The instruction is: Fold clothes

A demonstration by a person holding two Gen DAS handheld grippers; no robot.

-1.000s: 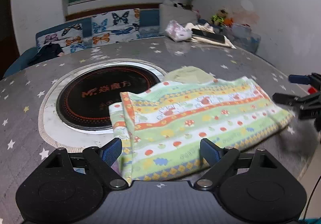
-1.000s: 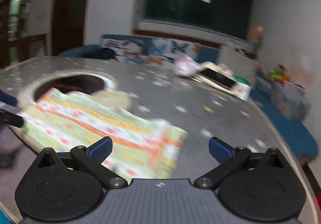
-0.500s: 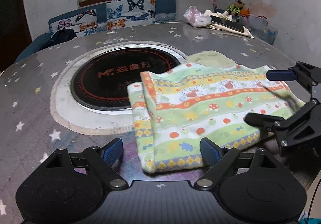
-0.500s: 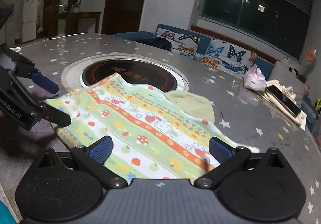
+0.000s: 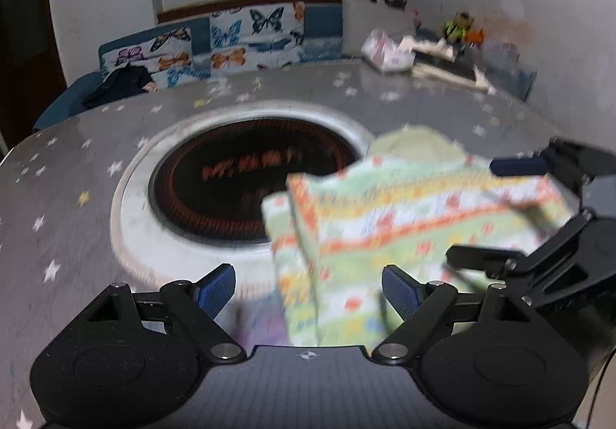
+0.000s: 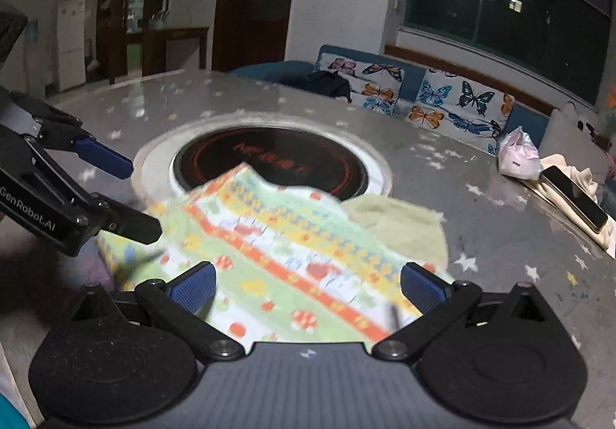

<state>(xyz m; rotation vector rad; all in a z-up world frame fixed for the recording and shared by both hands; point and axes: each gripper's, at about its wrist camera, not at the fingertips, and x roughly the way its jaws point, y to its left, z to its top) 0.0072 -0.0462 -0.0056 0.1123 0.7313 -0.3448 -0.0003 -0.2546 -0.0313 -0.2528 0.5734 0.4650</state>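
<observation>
Garment (image 5: 404, 221), striped and patterned, lies folded on the star-print table (image 5: 77, 198), overlapping the round cooktop (image 5: 246, 182). Left gripper (image 5: 308, 286) jaws closing, cloth edge between, unpressed. Right gripper (image 6: 308, 284) jaws apart over the cloth.

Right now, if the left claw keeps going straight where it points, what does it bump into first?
Probably the striped patterned cloth lying just ahead of the left claw, between its closing jaws; the blur makes depth uncertain.

A home living-dining room: butterfly-print sofa (image 6: 423, 98) upper right, fridge (image 6: 71, 44) far left, star-patterned table (image 5: 77, 175) with inset cooktop (image 5: 250, 182).
</observation>
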